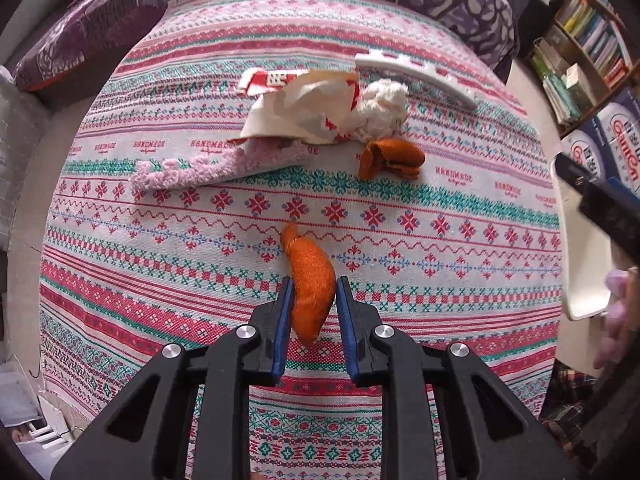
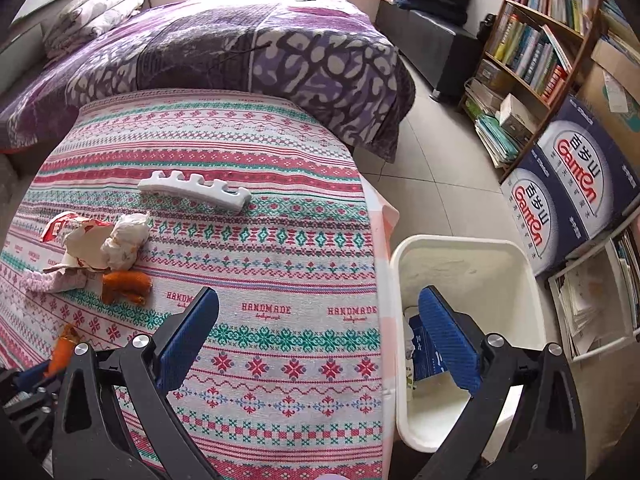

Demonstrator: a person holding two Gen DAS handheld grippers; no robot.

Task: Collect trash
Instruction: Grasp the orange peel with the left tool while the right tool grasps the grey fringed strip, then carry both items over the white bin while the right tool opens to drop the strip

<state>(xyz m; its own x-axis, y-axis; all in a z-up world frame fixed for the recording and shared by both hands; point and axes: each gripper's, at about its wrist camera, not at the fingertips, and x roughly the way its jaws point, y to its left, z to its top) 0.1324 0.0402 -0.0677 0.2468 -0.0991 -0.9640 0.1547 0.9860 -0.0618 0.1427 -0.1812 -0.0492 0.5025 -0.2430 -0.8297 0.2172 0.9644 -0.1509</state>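
My left gripper [image 1: 311,294] is shut on an orange peel [image 1: 310,276] above the patterned tablecloth [image 1: 400,240]. Further back lie a second orange peel [image 1: 394,158], a crumpled red-and-white wrapper [image 1: 304,108], a white tissue wad [image 1: 382,110], a pink knitted piece [image 1: 208,166] and a white plastic strip [image 1: 416,74]. My right gripper [image 2: 318,320] is open and empty, over the table's right edge beside the white trash bin [image 2: 464,248]. The bin holds a blue box [image 2: 424,354]. The pile shows at the left in the right wrist view: wrapper [image 2: 80,236], tissue [image 2: 126,240], peel [image 2: 124,286], strip [image 2: 194,190].
A bed with a purple quilt [image 2: 248,56] lies behind the table. A bookshelf [image 2: 536,52] and blue Ganten boxes [image 2: 572,184] stand on the tiled floor at the right. The left gripper's body shows at the lower left of the right wrist view [image 2: 40,392].
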